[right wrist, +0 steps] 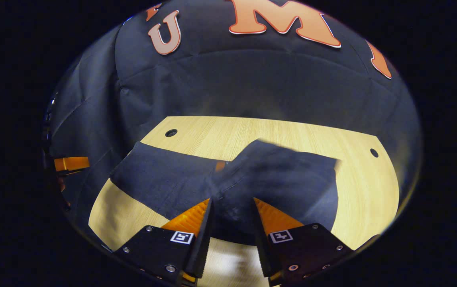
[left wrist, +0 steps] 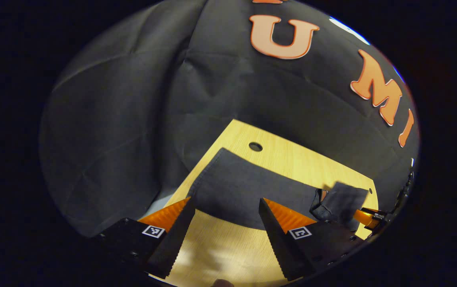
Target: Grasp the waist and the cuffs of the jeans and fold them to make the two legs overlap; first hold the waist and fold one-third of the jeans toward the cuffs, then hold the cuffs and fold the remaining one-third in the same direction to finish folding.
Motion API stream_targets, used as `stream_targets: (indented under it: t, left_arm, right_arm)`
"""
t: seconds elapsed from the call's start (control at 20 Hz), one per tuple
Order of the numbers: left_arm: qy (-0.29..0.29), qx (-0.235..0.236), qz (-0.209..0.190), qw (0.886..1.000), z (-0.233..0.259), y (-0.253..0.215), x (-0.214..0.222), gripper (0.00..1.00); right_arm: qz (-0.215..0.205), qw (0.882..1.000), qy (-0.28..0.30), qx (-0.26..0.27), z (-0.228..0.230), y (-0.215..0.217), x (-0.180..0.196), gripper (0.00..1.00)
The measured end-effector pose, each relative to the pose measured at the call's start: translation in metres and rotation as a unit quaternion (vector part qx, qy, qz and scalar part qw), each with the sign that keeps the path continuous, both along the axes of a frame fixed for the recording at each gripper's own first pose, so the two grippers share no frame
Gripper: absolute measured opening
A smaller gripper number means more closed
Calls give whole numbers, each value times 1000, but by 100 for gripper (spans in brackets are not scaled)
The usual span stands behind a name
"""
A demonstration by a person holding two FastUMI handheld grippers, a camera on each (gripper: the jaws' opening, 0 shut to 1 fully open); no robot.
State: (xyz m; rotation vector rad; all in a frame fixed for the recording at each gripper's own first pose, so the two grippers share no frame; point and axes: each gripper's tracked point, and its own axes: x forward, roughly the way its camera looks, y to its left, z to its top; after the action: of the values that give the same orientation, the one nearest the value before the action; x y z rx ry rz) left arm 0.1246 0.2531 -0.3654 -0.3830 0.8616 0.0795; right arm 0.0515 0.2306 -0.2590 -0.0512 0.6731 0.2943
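Our right gripper point(right wrist: 232, 205) pinches a raised, blurred fold of the dark jeans point(right wrist: 164, 175); our left gripper point(left wrist: 226, 203) hovers with fingers apart above the flat part, spread on the wooden table point(right wrist: 284, 131).

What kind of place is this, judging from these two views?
Probably a recording booth, not a home: a black cloth wall hangs behind a bare wooden table with drilled holes, where dark jeans lie for folding.
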Motion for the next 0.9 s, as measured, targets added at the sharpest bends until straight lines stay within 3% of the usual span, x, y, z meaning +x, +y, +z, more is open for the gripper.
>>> stream_targets:
  t: [0.15, 0.2, 0.25, 0.35, 0.6, 0.9]
  left_arm:
    - [51, -25, 17, 998, -33, 5, 5, 97]
    - [66, -38, 24, 997, -42, 6, 9, 96]
    - [83, -47, 35, 995, -51, 8, 12, 97]
    - [114, -57, 52, 990, -65, 12, 17, 97]
    - [192, -52, 74, 977, -104, 19, 25, 97]
    - [259, -57, 111, 958, -141, 25, 19, 97]
  right_arm:
    - [-11, 1000, -15, -9, 14, -12, -5, 67]
    - [-15, 1000, -22, -10, 21, -16, -6, 65]
    - [-21, 999, -31, -11, 27, -20, -8, 77]
    - [-36, 998, -46, -11, 41, -31, -11, 84]
    - [-86, 993, -85, -9, 75, -67, -20, 92]
    - [-166, 977, -130, -27, 109, -142, -45, 95]
